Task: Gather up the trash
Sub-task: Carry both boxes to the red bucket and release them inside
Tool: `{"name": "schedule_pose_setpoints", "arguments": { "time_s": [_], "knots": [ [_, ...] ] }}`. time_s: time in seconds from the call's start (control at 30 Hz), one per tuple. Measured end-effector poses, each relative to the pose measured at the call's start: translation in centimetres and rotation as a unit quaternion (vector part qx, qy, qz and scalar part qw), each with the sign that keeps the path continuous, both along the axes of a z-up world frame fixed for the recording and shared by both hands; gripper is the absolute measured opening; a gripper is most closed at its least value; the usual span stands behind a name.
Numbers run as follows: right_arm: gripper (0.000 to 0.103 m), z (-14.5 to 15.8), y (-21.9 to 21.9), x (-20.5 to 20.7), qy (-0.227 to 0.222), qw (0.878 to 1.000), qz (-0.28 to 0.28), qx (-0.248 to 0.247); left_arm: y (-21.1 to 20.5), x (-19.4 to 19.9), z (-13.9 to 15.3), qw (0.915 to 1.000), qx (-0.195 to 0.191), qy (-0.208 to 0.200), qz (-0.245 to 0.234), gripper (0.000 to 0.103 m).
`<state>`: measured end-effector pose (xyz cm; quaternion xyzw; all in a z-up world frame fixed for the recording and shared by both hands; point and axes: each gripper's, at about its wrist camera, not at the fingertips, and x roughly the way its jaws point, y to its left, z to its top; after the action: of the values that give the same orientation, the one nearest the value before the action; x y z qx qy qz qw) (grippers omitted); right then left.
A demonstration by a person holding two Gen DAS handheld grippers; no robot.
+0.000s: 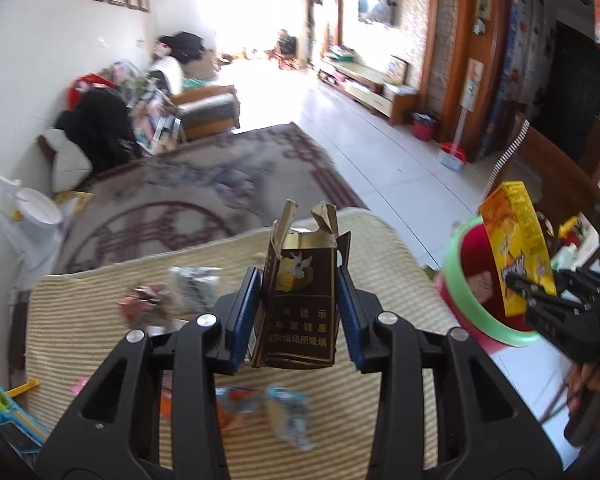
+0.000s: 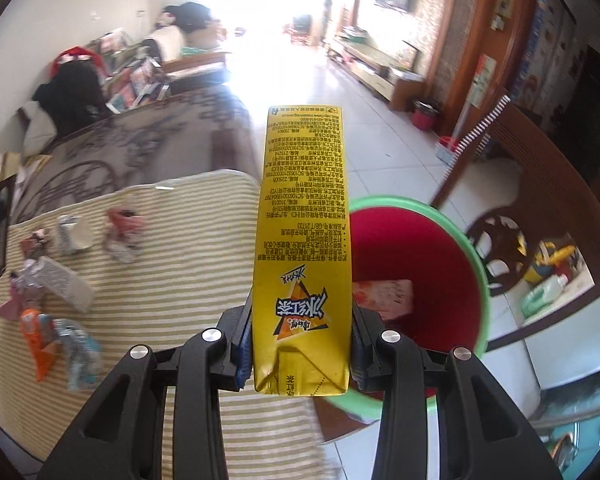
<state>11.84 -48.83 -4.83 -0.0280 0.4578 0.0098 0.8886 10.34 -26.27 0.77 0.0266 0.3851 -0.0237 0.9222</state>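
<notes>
My left gripper (image 1: 298,312) is shut on a torn dark cigarette pack (image 1: 300,300), held upright above the striped mat (image 1: 100,320). A tall yellow drink carton (image 2: 304,240) stands between the pads of my right gripper (image 2: 300,344), which is shut on it at the left rim of the red bin with a green rim (image 2: 420,272). In the left wrist view the same yellow carton (image 1: 516,248) and right gripper (image 1: 540,300) hang over the bin (image 1: 472,292) at the right. Several crumpled wrappers (image 2: 72,344) lie on the mat (image 2: 180,280); one pink piece (image 2: 384,296) lies inside the bin.
A patterned carpet (image 1: 200,184) lies beyond the mat. A wooden chair (image 2: 540,184) stands right of the bin, with toys (image 2: 552,260) under it. A cluttered sofa (image 1: 112,120) lines the left wall. White tiled floor (image 1: 380,152) runs toward the bright far end.
</notes>
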Motion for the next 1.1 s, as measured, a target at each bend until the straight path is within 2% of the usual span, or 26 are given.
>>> {"name": "schedule_pose_setpoints", "arguments": {
  "time_s": [0.2,0.3,0.47,0.63,0.8,0.97,1.0,1.03,1.1],
  "knots": [
    [0.037,-2.2,-5.2,1.1,0.023,0.998,-0.055,-0.022,-5.4,2.0,-2.1,0.9968,-0.022,0.032,-0.069,0.037],
    [0.067,-2.4,-7.2,0.9,0.027,0.994,-0.095,-0.049,-8.9,3.1,-3.3,0.9915,-0.03,0.047,-0.118,0.037],
    [0.068,0.6,-10.1,-1.2,-0.001,0.988,-0.15,-0.029,-13.9,4.7,-5.4,0.9817,-0.027,0.065,-0.177,0.037],
    [0.068,5.3,-12.0,-3.8,-0.041,0.98,-0.196,-0.015,-18.9,5.7,-7.4,0.9681,-0.019,0.082,-0.236,0.037],
    [0.069,9.1,-11.9,-5.8,-0.087,0.974,-0.206,-0.026,-22.4,6.6,-9.6,0.9595,-0.012,0.114,-0.257,0.037],
    [0.07,11.7,-10.8,-6.8,-0.126,0.97,-0.206,-0.042,-23.8,7.0,-11.1,0.9526,-0.015,0.144,-0.268,0.04],
    [0.07,12.1,-10.5,-7.0,-0.132,0.969,-0.204,-0.043,-23.9,6.9,-11.2,0.9527,-0.013,0.144,-0.268,0.047],
    [0.07,12.3,-10.3,-7.0,-0.136,0.969,-0.203,-0.042,-23.9,6.9,-11.2,0.9533,-0.009,0.142,-0.266,0.064],
    [0.071,12.9,-9.6,-7.1,-0.144,0.969,-0.195,-0.039,-23.5,6.6,-10.7,0.9567,-0.009,0.132,-0.259,0.08]
  ]
}}
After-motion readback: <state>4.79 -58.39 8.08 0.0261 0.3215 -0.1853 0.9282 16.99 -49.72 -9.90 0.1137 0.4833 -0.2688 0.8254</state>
